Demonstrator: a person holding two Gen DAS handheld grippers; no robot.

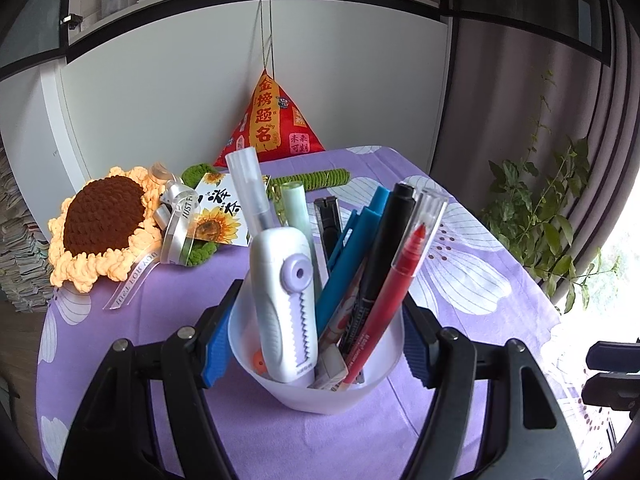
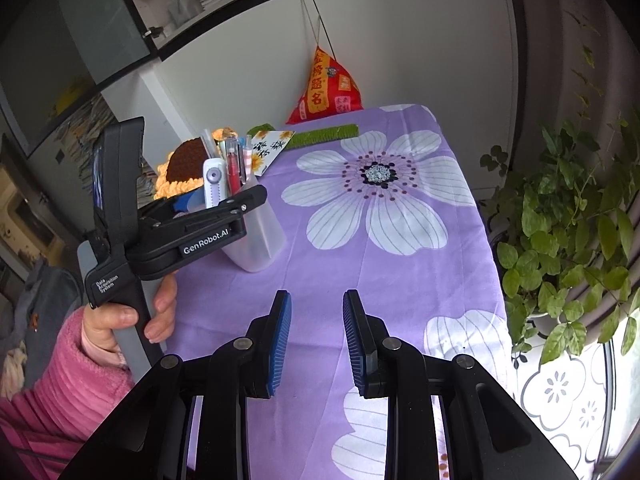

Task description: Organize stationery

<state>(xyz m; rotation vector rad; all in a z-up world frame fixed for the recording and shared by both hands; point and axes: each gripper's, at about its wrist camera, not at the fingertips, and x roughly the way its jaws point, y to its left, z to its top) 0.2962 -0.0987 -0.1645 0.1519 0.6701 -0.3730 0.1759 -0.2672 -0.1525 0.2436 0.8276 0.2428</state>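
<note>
Cup [image 1: 316,384] of pens, pinched by left gripper [image 1: 316,344], looks tilted; set it down level beside the sunflower [image 1: 104,220]. Right gripper [image 2: 317,344] spread, empty.

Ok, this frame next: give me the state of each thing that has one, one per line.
Left tool: shut on the cup, pads on both sides.
Right tool: open, nothing between its pads.
Cup: gripped, filled with stationery; whether it rests on the tablecloth is unclear.
Correction tape: standing upright in the cup.
Red pen: capped, leaning in the cup.
Black marker: capped, leaning in the cup.
</note>
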